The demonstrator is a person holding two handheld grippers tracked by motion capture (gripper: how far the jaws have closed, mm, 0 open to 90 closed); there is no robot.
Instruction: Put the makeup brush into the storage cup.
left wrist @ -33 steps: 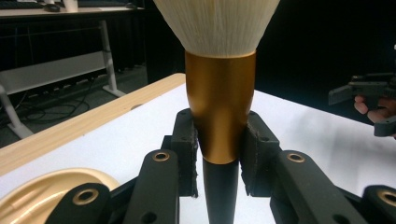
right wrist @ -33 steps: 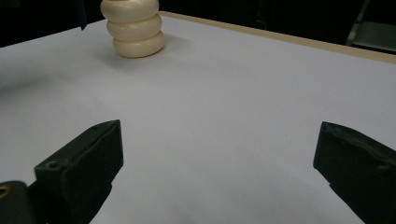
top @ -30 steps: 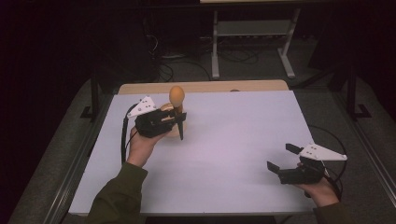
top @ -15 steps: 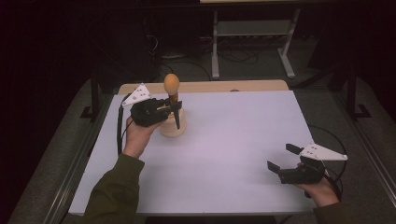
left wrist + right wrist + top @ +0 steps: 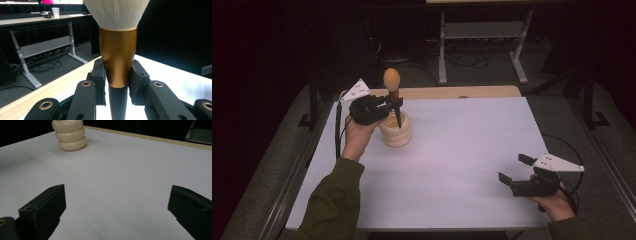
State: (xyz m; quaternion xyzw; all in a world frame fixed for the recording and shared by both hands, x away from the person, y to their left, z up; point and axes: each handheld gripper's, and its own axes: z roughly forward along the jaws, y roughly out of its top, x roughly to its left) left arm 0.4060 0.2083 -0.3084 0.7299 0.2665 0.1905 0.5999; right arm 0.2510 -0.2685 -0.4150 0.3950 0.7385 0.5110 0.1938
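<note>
The left gripper (image 5: 393,103) holds a big makeup brush (image 5: 392,90) upright, with the fluffy head on top and the thin black handle pointing down. In the left gripper view its two black jaws squeeze the gold collar (image 5: 118,53) of the brush from both sides, so it is closed tight on the brush. A second ago the brush was nearer the middle of the worktop (image 5: 472,150); now the left hand (image 5: 357,137) has carried it up and toward the far left corner. The handle tip now hangs right at the cream ring-shaped holder (image 5: 396,133) that stands near the far left corner, just in front of the wooden strip at the far edge. So the brush looks almost ready to go down into the holder, but it is not in yet. The right gripper (image 5: 518,172) has not moved. It rests near the near right corner with its jaws wide apart and nothing between them.
</note>
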